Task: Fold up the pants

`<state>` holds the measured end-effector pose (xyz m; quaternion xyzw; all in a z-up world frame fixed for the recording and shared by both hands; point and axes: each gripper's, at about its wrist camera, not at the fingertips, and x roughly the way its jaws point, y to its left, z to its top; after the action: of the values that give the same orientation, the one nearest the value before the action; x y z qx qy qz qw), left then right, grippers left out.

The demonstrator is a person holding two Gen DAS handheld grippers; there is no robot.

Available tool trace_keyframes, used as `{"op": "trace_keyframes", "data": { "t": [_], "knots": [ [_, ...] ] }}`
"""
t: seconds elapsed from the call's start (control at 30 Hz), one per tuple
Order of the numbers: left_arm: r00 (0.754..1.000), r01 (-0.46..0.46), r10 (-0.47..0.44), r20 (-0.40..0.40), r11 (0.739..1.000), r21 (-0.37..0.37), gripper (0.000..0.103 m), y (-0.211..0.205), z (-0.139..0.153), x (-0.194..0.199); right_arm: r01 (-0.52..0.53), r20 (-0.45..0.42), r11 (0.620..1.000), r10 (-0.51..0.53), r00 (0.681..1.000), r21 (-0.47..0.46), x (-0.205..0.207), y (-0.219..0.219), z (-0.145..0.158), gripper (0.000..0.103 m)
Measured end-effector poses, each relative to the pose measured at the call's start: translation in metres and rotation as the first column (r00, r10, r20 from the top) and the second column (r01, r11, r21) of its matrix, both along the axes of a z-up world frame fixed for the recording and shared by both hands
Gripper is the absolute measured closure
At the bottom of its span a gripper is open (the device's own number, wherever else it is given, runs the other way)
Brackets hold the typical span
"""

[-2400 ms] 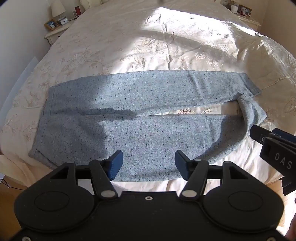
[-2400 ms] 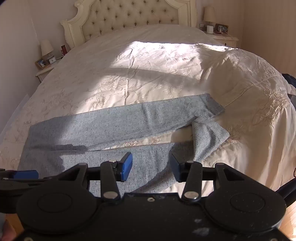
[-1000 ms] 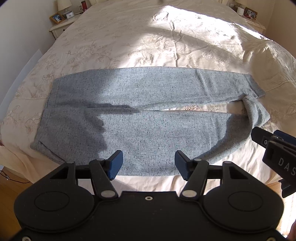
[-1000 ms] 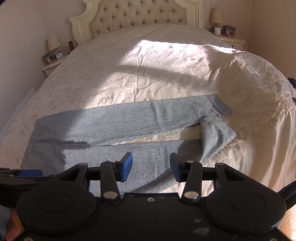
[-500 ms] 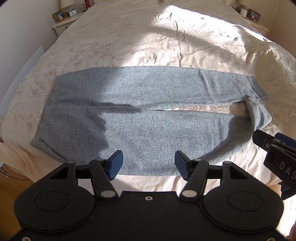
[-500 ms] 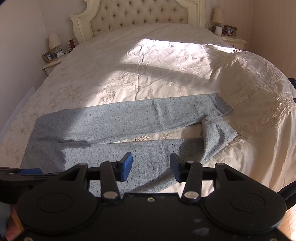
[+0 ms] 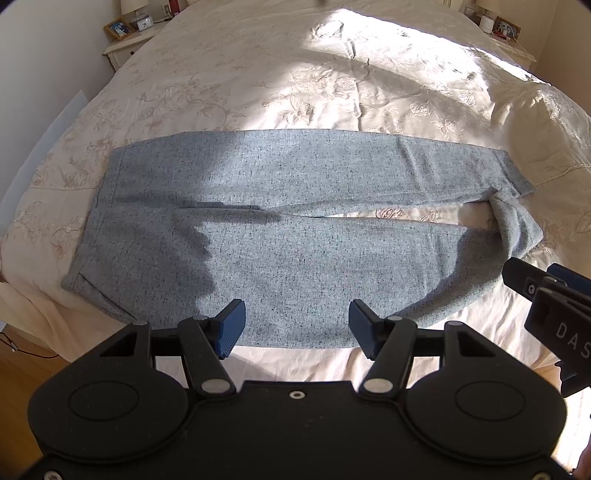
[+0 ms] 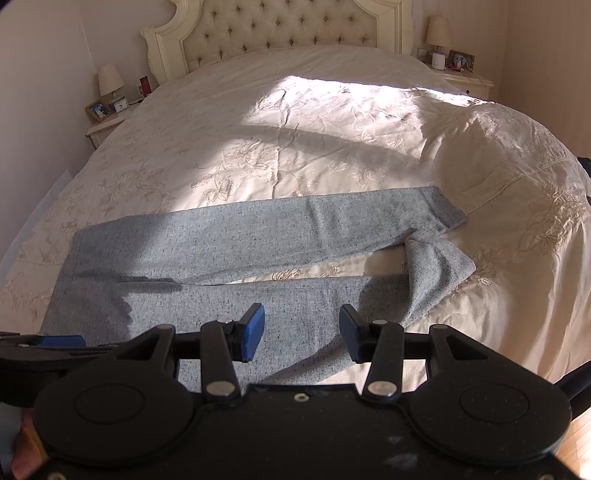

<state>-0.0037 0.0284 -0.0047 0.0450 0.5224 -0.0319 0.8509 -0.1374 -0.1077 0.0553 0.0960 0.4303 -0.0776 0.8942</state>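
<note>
From the left wrist camera, the grey pants (image 7: 295, 221) lie flat across the foot of the bed (image 7: 295, 74), long axis running left to right, waistband at the left, both cuffs at the right. The near leg's end is bent up toward the far cuff. The left gripper (image 7: 295, 325) hangs above the near edge of the near leg, its blue pads spread wide with nothing between them. The tip of the right gripper (image 7: 546, 291) pokes in at the right edge, near the bent cuff. Compared with a couple of seconds ago the pants sit lower and larger in this view, and the cloth itself has not shifted.

From the right wrist camera, the pants (image 8: 258, 258) run the same way, waist left, cuffs pointing right toward the bed's corner. The right gripper (image 8: 301, 334) is held wide open and empty over the near leg. The left gripper (image 8: 55, 341) shows at the lower left. This view has crept slightly forward since earlier; the headboard (image 8: 280, 29) now sits higher.
</note>
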Motion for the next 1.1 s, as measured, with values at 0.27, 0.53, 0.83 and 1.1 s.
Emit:
{"op": "trace_keyframes", "data": {
  "t": [0.27,0.53,0.83,1.1],
  "knots": [
    [1.000,0.001,-0.001,0.000,1.000,0.000,0.038,0.000,0.000,0.000,0.000,0.001,1.000,0.000,1.000,-0.001,0.000,0.001,0.000,0.055],
    [1.000,-0.002,0.002,-0.006,1.000,-0.006,0.038,0.000,0.000,0.000,-0.005,0.001,1.000,0.005,1.000,-0.003,0.001,0.002,-0.001,0.055],
    [0.999,0.029,-0.029,-0.028,1.000,-0.009,0.038,0.003,-0.006,0.004,-0.006,-0.016,1.000,0.006,1.000,-0.002,0.004,0.004,-0.003,0.055],
    [0.996,0.024,-0.026,-0.087,0.999,-0.027,0.038,0.023,-0.016,0.019,0.036,-0.125,0.998,-0.029,0.992,0.050,0.019,0.013,-0.025,0.055]
  ]
}}
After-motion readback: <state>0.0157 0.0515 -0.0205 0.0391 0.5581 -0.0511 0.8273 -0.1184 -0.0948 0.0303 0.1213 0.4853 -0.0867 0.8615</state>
